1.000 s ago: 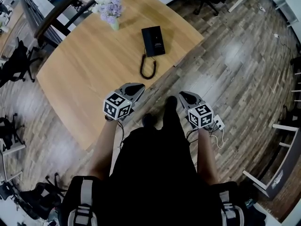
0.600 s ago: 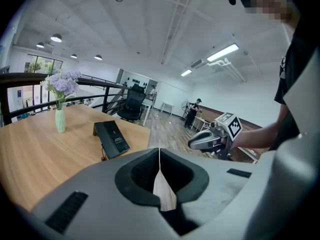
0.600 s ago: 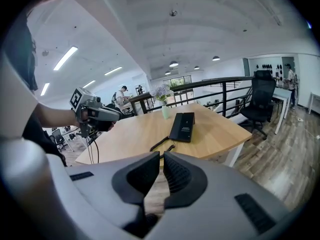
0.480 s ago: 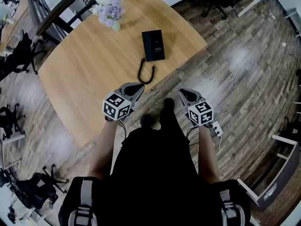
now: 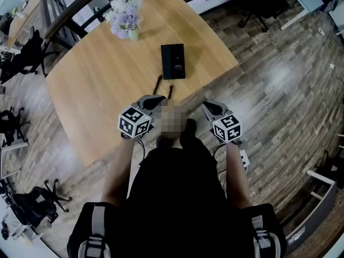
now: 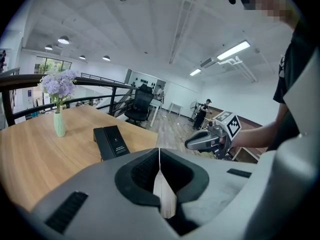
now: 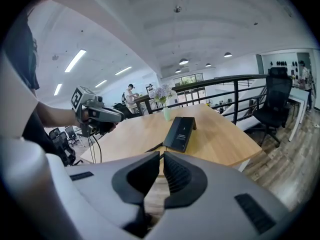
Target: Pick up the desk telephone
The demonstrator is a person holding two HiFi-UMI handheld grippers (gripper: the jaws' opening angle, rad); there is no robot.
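Note:
The black desk telephone [image 5: 173, 61] lies flat on the wooden table [image 5: 91, 85], near its right edge, and its coiled cord [image 5: 160, 84] trails toward me. Both grippers are shut and empty. In the head view my left gripper [image 5: 159, 98] hovers at the table's near edge, just short of the cord. My right gripper [image 5: 205, 106] is over the floor, to the right of the table corner. The left gripper view shows the telephone [image 6: 111, 141] ahead to the left of the jaws. In the right gripper view the telephone [image 7: 180, 132] sits straight ahead, beyond the jaws.
A vase of purple flowers [image 5: 125, 18] stands at the table's far side, beyond the telephone. A dark railing [image 5: 80, 7] runs behind the table. Office chairs [image 5: 24, 58] stand to the left and at the top right. A white power strip [image 5: 245, 158] lies on the wooden floor by my right arm.
Both grippers have come forward toward the table. The telephone and cord now lie closer to the left gripper's tip. Both jaws stay shut.

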